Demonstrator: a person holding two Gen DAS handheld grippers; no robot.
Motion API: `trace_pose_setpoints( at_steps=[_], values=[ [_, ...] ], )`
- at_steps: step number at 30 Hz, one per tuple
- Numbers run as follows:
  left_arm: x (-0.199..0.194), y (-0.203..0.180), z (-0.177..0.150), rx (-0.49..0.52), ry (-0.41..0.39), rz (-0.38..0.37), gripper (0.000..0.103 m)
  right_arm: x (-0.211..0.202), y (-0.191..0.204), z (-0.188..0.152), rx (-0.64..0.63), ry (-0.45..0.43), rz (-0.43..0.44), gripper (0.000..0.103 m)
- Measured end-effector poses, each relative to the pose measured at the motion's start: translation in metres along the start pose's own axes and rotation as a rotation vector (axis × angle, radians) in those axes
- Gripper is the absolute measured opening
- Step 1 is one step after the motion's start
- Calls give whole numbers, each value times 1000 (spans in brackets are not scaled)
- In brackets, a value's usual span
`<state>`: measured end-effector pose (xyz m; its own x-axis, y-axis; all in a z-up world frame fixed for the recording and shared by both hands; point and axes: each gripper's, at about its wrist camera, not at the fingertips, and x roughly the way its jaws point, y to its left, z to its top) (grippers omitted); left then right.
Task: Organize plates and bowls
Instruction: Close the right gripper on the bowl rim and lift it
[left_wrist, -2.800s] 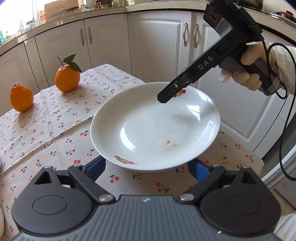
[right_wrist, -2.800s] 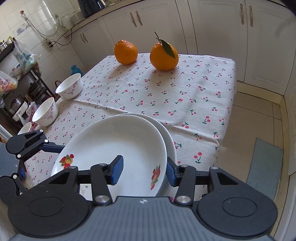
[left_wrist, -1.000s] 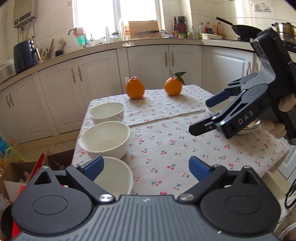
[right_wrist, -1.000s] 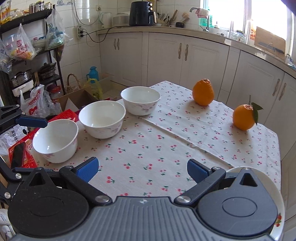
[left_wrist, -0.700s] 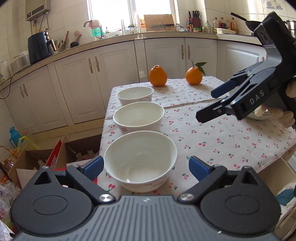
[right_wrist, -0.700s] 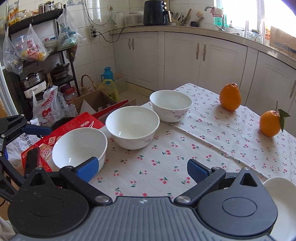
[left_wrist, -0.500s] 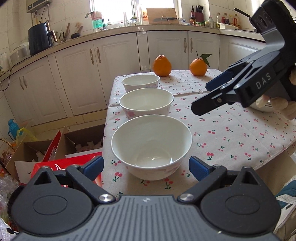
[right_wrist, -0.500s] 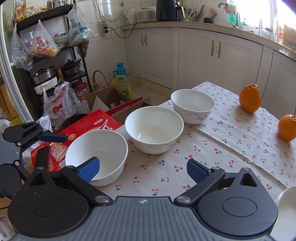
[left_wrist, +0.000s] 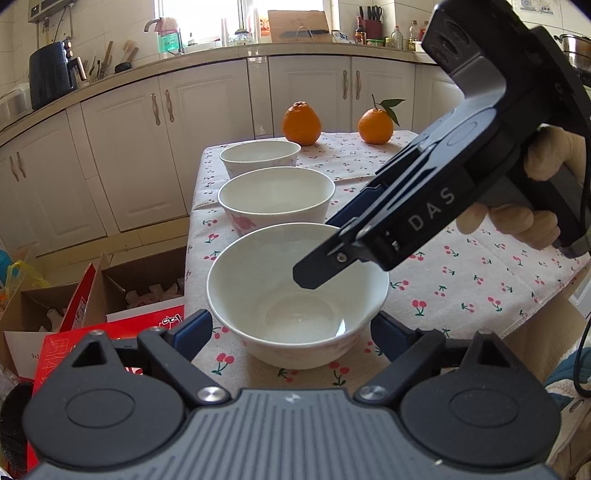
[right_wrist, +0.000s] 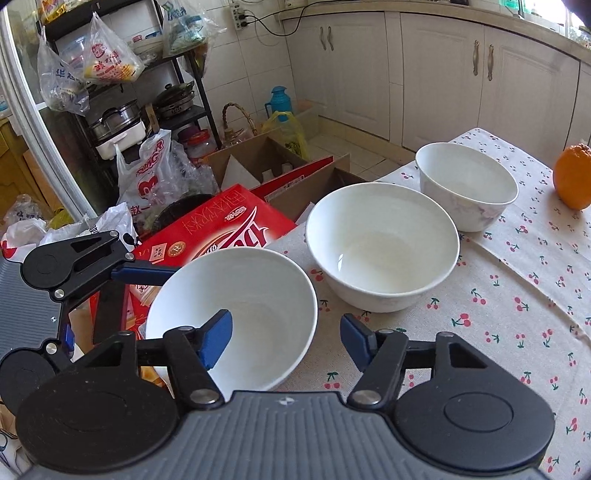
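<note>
Left wrist view: the left gripper (left_wrist: 291, 328) is straddling the nearest bowl (left_wrist: 295, 291), jaws closing but pads still clear of its sides, presumably to steady it. The right gripper (right_wrist: 286, 332) is closing over that bowl's near rim, one finger inside, one outside, not yet pinching. Two more bowls (left_wrist: 275, 199) are waiting beyond. "DAS" is reading along the right gripper's arm

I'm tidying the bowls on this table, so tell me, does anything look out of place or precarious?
Only the nearest bowl: it sits right at the tablecloth's edge, above a red carton and open boxes. The right gripper is closing astride its rim. The other two bowls stand upright and look empty; nothing spilled or broken.
</note>
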<state>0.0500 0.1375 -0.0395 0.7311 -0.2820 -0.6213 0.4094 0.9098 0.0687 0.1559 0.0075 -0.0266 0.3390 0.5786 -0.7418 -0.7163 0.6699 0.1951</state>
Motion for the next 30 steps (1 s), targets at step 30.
trace_pose_setpoints(
  at_steps=[30],
  values=[
    [3,-20,23,48,-8,-101,88,-32,-18,-12,52,-8,-29,42]
  ],
)
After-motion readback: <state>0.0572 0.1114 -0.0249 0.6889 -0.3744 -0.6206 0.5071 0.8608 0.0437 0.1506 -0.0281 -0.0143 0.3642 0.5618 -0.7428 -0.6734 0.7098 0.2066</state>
